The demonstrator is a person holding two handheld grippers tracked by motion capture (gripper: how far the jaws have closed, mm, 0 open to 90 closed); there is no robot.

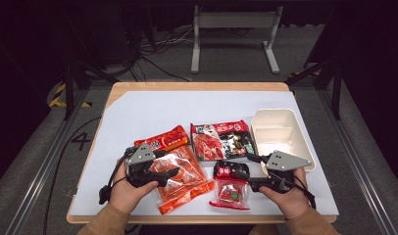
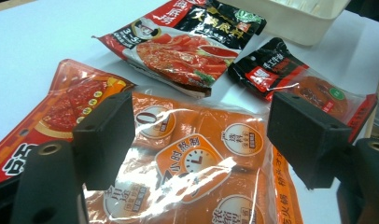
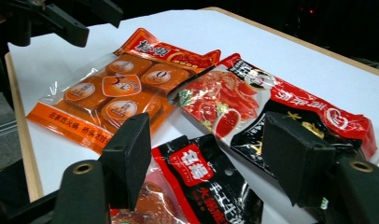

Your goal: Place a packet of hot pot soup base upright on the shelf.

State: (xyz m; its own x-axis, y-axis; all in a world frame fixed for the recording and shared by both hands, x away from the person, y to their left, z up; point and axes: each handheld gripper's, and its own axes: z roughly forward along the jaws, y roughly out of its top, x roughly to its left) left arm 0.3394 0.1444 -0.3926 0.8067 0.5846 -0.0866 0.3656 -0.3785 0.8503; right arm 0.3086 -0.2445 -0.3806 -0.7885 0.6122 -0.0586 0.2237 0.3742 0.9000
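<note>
An orange clear packet of blocks (image 1: 181, 180) (image 2: 197, 158) lies at the front left of the white table top. My left gripper (image 1: 173, 175) (image 2: 201, 130) hovers over it, open, the jaws wide on either side and not pressing it. A small black-and-red packet (image 1: 230, 187) (image 3: 197, 177) lies front centre. My right gripper (image 1: 248, 172) (image 3: 208, 154) stands open just above its near end, holding nothing. A large red-and-black packet (image 1: 221, 139) (image 3: 253, 102) lies behind the small one, and a flat red packet (image 1: 162, 139) (image 2: 61, 107) sits behind the orange one.
A white two-part container (image 1: 280, 115) stands at the right of the table (image 1: 153, 107), beside the large packet, with nothing in it. The far half of the white top is bare. A metal stand (image 1: 234, 34) is on the floor beyond the table.
</note>
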